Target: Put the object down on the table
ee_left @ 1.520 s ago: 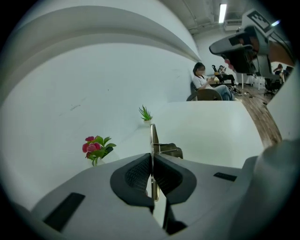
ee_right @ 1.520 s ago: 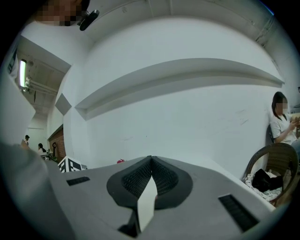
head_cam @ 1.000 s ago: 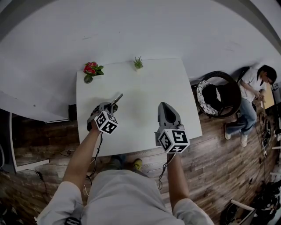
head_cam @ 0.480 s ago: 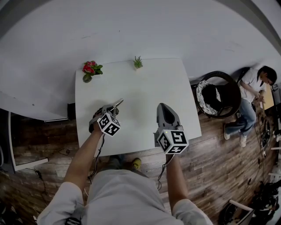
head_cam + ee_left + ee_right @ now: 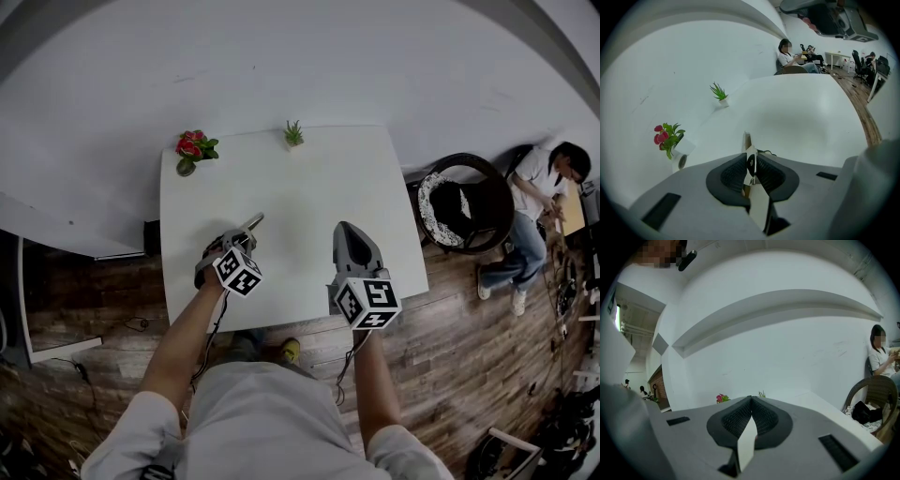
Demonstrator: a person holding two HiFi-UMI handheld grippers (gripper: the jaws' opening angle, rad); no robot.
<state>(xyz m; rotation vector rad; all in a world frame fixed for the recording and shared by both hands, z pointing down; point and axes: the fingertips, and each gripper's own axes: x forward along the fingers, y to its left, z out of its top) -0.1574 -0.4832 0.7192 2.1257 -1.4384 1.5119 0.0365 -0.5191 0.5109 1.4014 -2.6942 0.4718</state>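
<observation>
A slim metal tool (image 5: 251, 223) sticks out of my left gripper (image 5: 238, 236) over the left half of the white table (image 5: 309, 178). In the left gripper view the tool (image 5: 750, 158) stands on edge between the pads, its tip low over the tabletop. The jaws have just been opening, and a narrow gap shows beside the tool, so the left gripper (image 5: 751, 165) is open with the tool between its pads. My right gripper (image 5: 349, 232) hovers over the table's near right part. Its pads meet with nothing between them, as the right gripper view shows (image 5: 750, 402).
A pot of red flowers (image 5: 192, 150) and a small green plant (image 5: 294, 136) stand at the table's far edge. To the right are a round wicker chair (image 5: 464, 202) and a seated person (image 5: 539, 202). Wooden floor surrounds the table.
My left gripper has come a little toward me and lower, bringing the tool down close to the table. The right gripper has stayed where it was.
</observation>
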